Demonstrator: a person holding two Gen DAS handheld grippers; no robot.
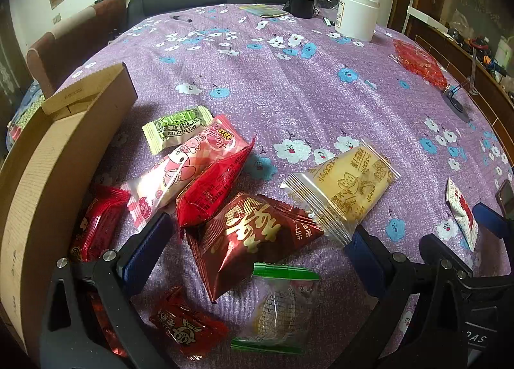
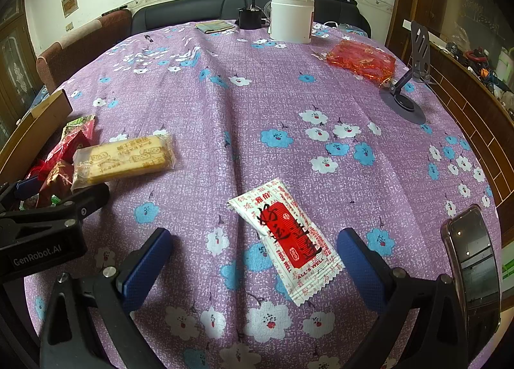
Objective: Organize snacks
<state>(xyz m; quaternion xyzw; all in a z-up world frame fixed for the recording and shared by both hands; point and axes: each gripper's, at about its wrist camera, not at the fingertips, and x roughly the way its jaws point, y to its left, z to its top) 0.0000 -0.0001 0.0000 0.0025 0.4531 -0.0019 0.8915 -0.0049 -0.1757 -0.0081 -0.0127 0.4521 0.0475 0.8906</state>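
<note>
The right gripper (image 2: 252,259) is wide open around the white and red snack packet (image 2: 286,242), lying at 6 o'clock on the purple tablecloth (image 2: 257,96); it looks light, crinkly and slippery, so pinch its middle.

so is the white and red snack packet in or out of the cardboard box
Out. The white and red packet lies flat on the tablecloth between the open right gripper fingers, far from the cardboard box.

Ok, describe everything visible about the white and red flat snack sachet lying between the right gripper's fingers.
The white and red flat snack sachet is a glossy packet with crimped ends, a red centre panel, black characters and "ALL'S WELL" print. It lies flat and diagonal on the purple floral tablecloth, alone, between the open right gripper fingers, touching neither.
</note>
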